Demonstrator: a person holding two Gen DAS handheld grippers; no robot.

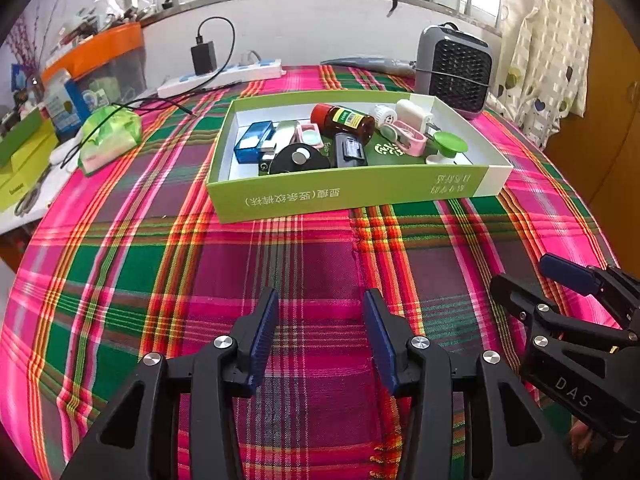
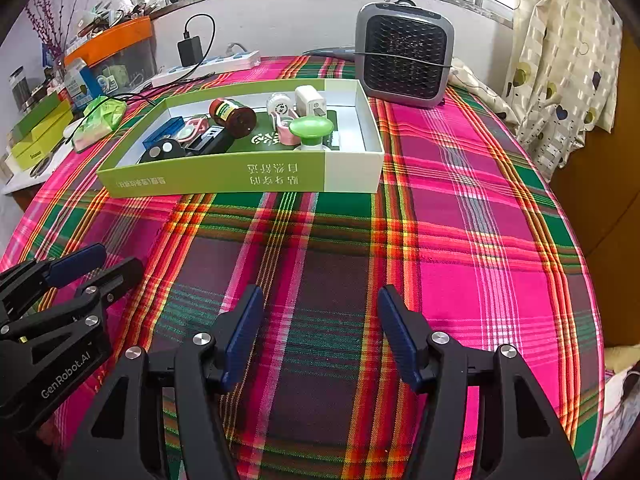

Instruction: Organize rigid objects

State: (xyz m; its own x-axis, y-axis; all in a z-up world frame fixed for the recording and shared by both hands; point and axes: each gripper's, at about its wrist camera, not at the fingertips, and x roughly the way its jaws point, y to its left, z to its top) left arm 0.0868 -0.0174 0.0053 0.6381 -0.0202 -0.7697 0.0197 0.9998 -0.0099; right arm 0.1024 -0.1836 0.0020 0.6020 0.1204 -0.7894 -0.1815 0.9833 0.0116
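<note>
A shallow green and white cardboard box (image 1: pixel 340 196) (image 2: pixel 240 176) lies on the plaid cloth beyond both grippers. In it are a brown bottle with a red cap (image 1: pixel 344 120) (image 2: pixel 232 114), a blue case (image 1: pixel 252 142), a black round disc (image 1: pixel 298 160), a white plug (image 1: pixel 414 114) (image 2: pixel 310 101), a green-topped knob (image 1: pixel 448 146) (image 2: pixel 311 128) and pink pieces. My left gripper (image 1: pixel 321 300) (image 2: pixel 118 258) hovers open and empty over the cloth, well short of the box. Just to its right, my right gripper (image 2: pixel 320 294) (image 1: pixel 524 270) is open and empty too.
A grey fan heater (image 1: pixel 454 70) (image 2: pixel 404 54) stands behind the box on the right. A white power strip (image 1: pixel 224 76) with a black charger, a green packet (image 1: pixel 112 136) and stacked boxes sit at the left. A curtain (image 2: pixel 560 60) hangs at the right.
</note>
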